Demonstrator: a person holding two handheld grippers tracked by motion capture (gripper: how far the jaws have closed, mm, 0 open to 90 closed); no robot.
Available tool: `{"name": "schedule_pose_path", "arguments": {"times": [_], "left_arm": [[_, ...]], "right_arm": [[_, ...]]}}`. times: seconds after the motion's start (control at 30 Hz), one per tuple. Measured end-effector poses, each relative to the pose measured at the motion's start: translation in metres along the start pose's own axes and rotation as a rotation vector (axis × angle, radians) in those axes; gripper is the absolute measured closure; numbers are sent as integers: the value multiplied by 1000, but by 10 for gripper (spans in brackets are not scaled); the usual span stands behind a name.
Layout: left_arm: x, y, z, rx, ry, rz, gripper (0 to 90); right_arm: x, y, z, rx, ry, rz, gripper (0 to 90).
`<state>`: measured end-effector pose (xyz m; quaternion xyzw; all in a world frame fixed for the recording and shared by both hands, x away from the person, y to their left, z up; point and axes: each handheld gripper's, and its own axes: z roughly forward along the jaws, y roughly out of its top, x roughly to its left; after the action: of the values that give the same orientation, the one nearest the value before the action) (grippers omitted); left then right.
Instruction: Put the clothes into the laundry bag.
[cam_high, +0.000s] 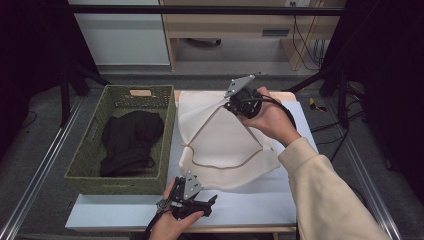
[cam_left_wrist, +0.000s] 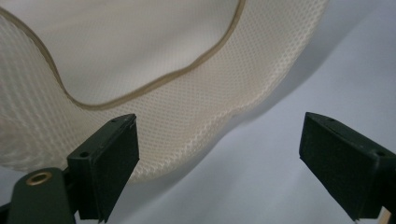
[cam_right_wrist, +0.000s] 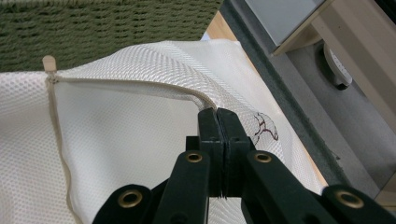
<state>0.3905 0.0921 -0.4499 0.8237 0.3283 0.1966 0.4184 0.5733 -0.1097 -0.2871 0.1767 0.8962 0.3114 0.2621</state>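
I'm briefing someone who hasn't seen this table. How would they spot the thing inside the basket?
Start at the green woven basket on the table's left side. Inside lies a crumpled black garment. Unlike the cream mesh bag beside the basket, it is dark, bunched up and touched by neither hand-held gripper.

The pale blue tabletop (cam_high: 270, 197) holds a green woven basket (cam_high: 90, 155) on the far side of the left hand-held gripper (cam_high: 210, 200). A cream mesh bag (cam_high: 225, 145) lies just beyond that hand-held gripper, beside the basket.

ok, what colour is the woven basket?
Olive green woven basket, clearest in the high view.
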Motion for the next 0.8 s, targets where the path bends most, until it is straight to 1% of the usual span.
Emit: {"name": "schedule_pose_path", "arguments": {"times": [0.1,0.13,0.2,0.23,0.27,0.3,0.33,0.37,0.4,0.43,0.47,0.5,0.57,0.6,0.63,0.67,0.7,0.77,0.8], "left_arm": [[2,11,-10,-14,-14,0,119],[2,11,-10,-14,-14,0,119],[5,21,-18,-22,-16,0,119],[7,27,-23,-24,-15,6,118],[10,34,-29,-26,-6,18,116],[17,48,-41,-25,9,36,111],[17,48,-41,-25,9,36,110],[27,63,-53,-36,30,35,108],[27,63,-53,-36,30,35,106],[41,76,-65,-24,57,39,101],[41,76,-65,-24,57,39,100],[57,87,-75,-22,94,28,100],[75,94,-84,-6,140,19,100],[84,96,-87,14,147,0,99],[84,96,-87,14,147,0,96],[94,98,-90,25,158,-4,96],[114,100,-96,31,208,-13,94],[133,100,-101,46,235,-34,92],[141,100,-103,48,256,-48,92]], "right_arm": [[-4,2,1,-11,3,22,899],[-4,2,1,-11,3,22,899],[-7,3,1,-10,5,29,900],[-8,3,2,-17,7,33,900],[-9,3,2,-19,7,35,899],[-12,3,3,-36,9,52,899],[-13,3,2,-41,12,64,900],[-14,2,2,-45,14,68,899],[-14,2,2,-45,14,68,899],[-16,1,2,-47,14,79,899],[-16,1,2,-47,14,79,899],[-19,-1,4,-52,15,86,899],[-22,-3,5,-59,21,97,899],[-24,-4,6,-62,25,103,899],[-24,-4,6,-62,25,103,899],[-25,-4,7,-61,28,108,899],[-28,-6,10,-59,33,113,899],[-31,-8,14,-60,39,123,899],[-33,-9,16,-61,40,126,899]]}}
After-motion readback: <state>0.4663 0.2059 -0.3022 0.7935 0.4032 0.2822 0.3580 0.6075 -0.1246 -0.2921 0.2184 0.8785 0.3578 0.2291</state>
